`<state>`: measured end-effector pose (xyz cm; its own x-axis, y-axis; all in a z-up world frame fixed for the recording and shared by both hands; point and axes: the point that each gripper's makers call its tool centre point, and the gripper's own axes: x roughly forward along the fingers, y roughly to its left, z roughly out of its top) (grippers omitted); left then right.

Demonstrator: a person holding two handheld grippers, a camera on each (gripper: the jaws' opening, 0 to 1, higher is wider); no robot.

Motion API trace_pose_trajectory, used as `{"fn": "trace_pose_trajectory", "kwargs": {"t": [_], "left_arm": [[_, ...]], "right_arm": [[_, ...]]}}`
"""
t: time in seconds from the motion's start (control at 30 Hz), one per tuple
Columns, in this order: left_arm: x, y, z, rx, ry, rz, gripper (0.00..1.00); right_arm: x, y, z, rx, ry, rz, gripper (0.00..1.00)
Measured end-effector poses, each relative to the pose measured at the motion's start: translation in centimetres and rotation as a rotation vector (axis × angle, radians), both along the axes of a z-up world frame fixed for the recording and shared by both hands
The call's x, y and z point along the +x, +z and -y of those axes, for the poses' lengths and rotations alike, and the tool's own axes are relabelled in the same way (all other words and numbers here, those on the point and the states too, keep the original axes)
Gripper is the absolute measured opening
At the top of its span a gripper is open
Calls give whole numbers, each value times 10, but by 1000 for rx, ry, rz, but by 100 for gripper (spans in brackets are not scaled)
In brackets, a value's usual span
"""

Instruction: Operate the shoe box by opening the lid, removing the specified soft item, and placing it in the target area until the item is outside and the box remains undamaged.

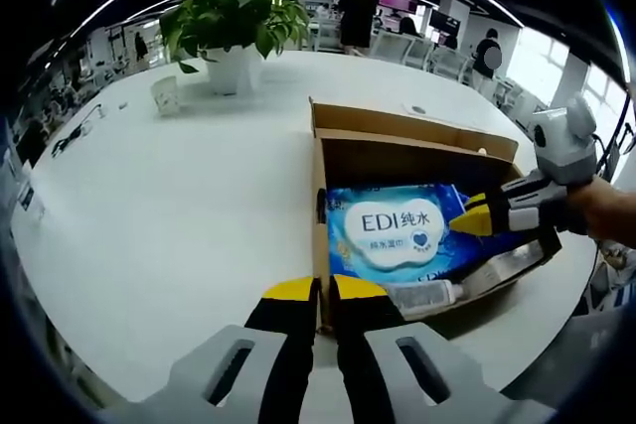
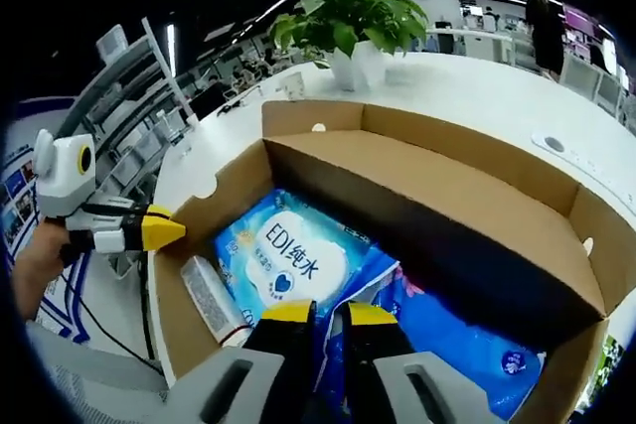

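Observation:
The brown shoe box point(image 1: 417, 158) point(image 2: 447, 196) lies on a white table with its lid open. Inside lies a soft blue-and-white wipes pack point(image 1: 397, 230) point(image 2: 288, 260) marked EDI. My left gripper point(image 1: 325, 292) point(image 2: 169, 229) sits at the box's near wall, jaws closed with the cardboard edge running in between them. From the right, my right gripper point(image 1: 467, 217) point(image 2: 329, 313) reaches into the box. Its jaws stand close together over the pack's crinkled edge and seem to pinch it.
A white barcode-labelled tube point(image 1: 427, 295) point(image 2: 214, 300) lies beside the pack, and more blue packaging point(image 2: 477, 350) lies deeper in. A potted plant point(image 1: 234, 27) point(image 2: 353, 17) and a small white object point(image 1: 164, 94) stand farther along the table point(image 1: 179, 206). People and desks fill the background.

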<state>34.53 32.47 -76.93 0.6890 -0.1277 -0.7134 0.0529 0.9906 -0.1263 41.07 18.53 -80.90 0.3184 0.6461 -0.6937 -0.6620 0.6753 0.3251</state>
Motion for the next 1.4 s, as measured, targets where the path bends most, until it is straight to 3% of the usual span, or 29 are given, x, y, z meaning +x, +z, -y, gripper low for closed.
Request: {"fn": "trace_pose_trajectory", "kwargs": {"t": [0.1, 0.3, 0.7, 0.87, 1.1, 1.3, 1.4], "left_arm": [[0, 0, 0, -1, 2, 0, 3], [1, -1, 0, 3, 2, -1, 3], [2, -2, 1, 19, -3, -6, 3], [2, -2, 1, 21, -4, -10, 3], [1, -1, 1, 29, -14, -16, 3], [2, 2, 3, 91, -61, -21, 4], [4, 10, 3, 132, -83, 6, 3]], "right_arm": [[1, 1, 2, -2, -15, -3, 0], [2, 5, 7, 20, -44, -5, 0], [5, 35, 12, 101, -101, 50, 0], [6, 46, 29, 96, -115, 95, 0], [4, 47, 47, 96, -140, 110, 0], [2, 51, 53, 96, -149, 125, 0], [1, 52, 58, 105, -162, 129, 0]]}}
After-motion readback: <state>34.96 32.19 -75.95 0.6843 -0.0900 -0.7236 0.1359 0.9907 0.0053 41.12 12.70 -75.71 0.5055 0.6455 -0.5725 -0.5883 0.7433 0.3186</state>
